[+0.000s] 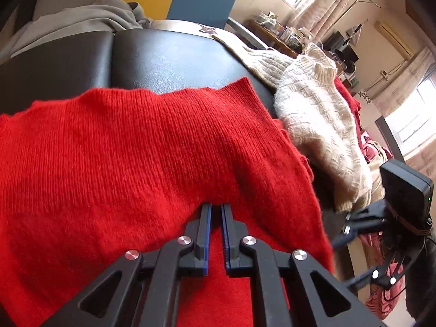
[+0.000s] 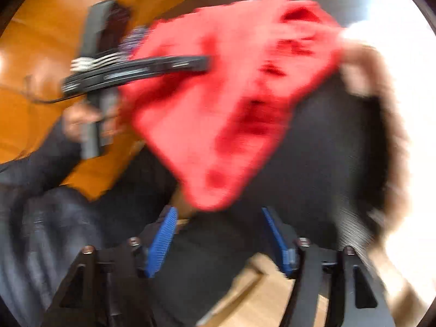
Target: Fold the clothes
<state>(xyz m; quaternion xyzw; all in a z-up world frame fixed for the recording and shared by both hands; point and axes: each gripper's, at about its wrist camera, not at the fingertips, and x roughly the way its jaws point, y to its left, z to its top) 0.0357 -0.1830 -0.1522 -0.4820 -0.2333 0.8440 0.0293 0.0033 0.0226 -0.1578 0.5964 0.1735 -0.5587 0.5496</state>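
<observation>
Blue-padded fingers of the left gripper (image 1: 215, 207) pinch a fold of the red sweater (image 1: 152, 147), which drapes over the black cushion (image 1: 169, 57) beside a cream sweater (image 1: 316, 125). Right gripper (image 2: 218, 212) hangs wide apart, holding nothing, just below the blurred sweater's corner.

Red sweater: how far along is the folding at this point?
Done: nothing looks finished; no neat stack shows. In hand: the left gripper is shut on the red sweater, which drapes over the black cushion; the right gripper is open and empty, its view blurred. Left: this fold, then the cream sweater lying loose beside it.
</observation>
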